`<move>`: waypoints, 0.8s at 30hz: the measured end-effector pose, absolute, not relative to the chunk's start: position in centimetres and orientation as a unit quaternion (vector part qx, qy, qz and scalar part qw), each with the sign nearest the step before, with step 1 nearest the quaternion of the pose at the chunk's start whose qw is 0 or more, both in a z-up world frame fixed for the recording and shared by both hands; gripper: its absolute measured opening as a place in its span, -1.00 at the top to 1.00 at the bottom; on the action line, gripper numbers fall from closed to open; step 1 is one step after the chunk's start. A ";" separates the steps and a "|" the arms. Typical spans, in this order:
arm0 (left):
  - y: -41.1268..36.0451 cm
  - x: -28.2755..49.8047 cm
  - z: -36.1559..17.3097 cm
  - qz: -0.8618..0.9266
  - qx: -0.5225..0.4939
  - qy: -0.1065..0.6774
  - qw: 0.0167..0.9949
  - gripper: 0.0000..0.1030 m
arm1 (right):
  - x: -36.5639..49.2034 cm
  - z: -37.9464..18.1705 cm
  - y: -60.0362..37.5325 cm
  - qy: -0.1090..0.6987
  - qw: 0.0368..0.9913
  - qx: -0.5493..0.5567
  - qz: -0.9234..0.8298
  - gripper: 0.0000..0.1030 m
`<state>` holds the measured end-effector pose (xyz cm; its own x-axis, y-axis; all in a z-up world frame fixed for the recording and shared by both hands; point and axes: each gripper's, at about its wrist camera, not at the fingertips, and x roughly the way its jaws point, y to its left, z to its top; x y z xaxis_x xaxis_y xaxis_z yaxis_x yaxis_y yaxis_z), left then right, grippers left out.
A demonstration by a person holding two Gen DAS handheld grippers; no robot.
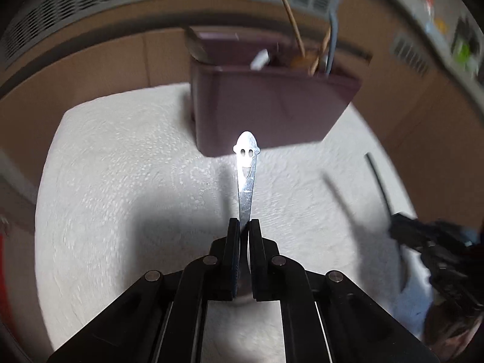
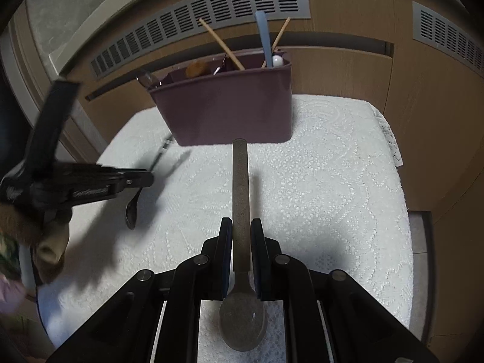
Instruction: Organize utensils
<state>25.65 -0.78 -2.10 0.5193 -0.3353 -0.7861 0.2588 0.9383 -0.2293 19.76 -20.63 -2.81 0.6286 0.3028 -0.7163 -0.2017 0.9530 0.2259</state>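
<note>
My left gripper (image 1: 244, 222) is shut on a shiny metal spoon (image 1: 246, 178) with a smiley face cut in its handle end, which points toward the maroon utensil holder (image 1: 272, 109). My right gripper (image 2: 241, 222) is shut on a dull grey spoon (image 2: 240, 199), handle forward, bowl back between the arms. The holder (image 2: 230, 112) stands at the back of the white cloth and holds wooden chopsticks (image 2: 222, 44), a blue handle (image 2: 263, 34) and other utensils. The left gripper (image 2: 142, 180) shows at the left in the right wrist view, its spoon's bowl hanging below.
A white textured cloth (image 2: 332, 181) covers the table. Behind it is a wooden wall with grey vent grilles (image 2: 211, 15). The right gripper (image 1: 402, 227) shows blurred at the right in the left wrist view.
</note>
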 end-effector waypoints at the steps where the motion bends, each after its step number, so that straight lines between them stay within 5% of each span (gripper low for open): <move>1: -0.2 24.6 -1.6 -0.171 -0.060 0.443 0.878 0.88 | 19.7 -2.7 -20.5 0.405 0.901 0.062 0.142 0.79; 7: 0.8 21.9 3.1 -0.161 -0.080 0.355 0.917 0.93 | 19.7 -0.9 -20.3 0.371 0.915 0.075 0.141 0.79; 16: 0.8 25.8 14.8 -0.183 -0.059 0.234 0.953 0.94 | 21.3 13.7 -21.2 0.196 0.969 0.044 0.142 0.79; 24: 0.0 29.9 7.3 -0.196 -0.045 0.399 0.895 0.85 | 22.8 12.5 -23.3 0.229 0.966 0.047 0.107 0.78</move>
<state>29.92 -0.02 7.27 0.6051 -0.3862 -0.6962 0.3152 0.9192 -0.2359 22.76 -23.34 12.53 0.8727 0.2281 -0.4316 -0.1848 0.9727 0.1405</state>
